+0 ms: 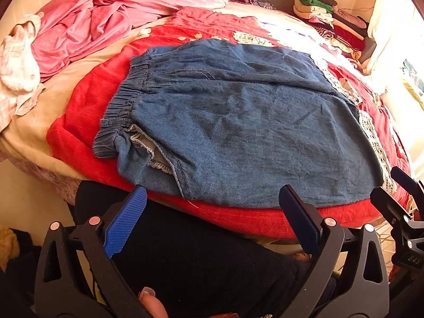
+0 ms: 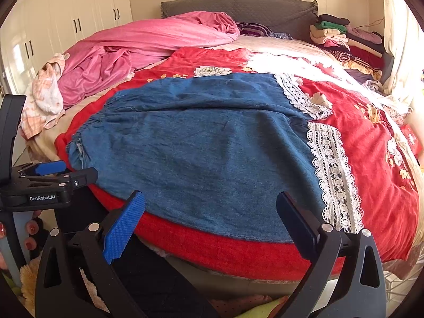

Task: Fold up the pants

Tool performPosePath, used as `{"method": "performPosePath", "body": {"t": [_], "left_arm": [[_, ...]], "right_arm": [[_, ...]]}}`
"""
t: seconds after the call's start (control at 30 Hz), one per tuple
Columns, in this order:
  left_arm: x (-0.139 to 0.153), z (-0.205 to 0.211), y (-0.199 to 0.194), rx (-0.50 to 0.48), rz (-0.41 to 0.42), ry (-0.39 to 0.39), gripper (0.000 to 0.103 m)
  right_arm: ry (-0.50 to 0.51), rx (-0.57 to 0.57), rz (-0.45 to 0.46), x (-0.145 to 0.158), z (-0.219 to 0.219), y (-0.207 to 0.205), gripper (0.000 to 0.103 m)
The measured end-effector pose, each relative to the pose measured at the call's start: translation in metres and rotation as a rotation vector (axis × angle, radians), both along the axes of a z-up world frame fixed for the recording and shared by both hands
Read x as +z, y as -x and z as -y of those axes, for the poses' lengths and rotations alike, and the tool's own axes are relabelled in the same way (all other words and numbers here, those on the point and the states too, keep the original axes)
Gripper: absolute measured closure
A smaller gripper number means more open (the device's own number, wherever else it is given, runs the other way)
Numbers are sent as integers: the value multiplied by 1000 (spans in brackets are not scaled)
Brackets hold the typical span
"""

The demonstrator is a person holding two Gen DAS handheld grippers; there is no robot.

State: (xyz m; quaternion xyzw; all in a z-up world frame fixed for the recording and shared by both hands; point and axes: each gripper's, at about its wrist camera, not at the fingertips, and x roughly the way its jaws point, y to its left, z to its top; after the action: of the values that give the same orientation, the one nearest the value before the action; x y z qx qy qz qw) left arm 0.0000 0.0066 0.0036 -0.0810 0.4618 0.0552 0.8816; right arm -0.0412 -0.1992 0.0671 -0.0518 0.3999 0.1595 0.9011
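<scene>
Plainly, the pants (image 1: 238, 122) lay flat on the red blanket (image 1: 79, 132), near its front edge. My left gripper (image 1: 212, 220) and right gripper (image 2: 212, 222) hung wide apart, empty. Soft, limp denim; I judged the lace hems (image 2: 334, 175) the best hold.

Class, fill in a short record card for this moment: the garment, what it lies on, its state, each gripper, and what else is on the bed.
garment: denim pants with lace trim
surface: red blanket on the bed
state: laid flat, elastic waistband to the left, legs side by side
left gripper: open, holding nothing, near the bed edge
right gripper: open, holding nothing
also on bed: pink quilt, stack of folded clothes
</scene>
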Motion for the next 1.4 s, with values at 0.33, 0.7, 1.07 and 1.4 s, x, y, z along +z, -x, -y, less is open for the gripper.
{"method": "performPosePath", "body": {"t": [0.33,0.7,1.07,1.4], "left_arm": [[1,-1,1,1,2,-4,9],[1,-1,0,1,2,-7,9],[0,-2,-2,-12,7,11,9],[-2,0,-2,-13,7,9,9]], "right_arm": [[0,1,1,0,0,0,4],[1,1,-1,0,-1,-1,4],[12,5,-3,-2,-2,-3,4],[15,7,2,-1,-6,-10,4]]}}
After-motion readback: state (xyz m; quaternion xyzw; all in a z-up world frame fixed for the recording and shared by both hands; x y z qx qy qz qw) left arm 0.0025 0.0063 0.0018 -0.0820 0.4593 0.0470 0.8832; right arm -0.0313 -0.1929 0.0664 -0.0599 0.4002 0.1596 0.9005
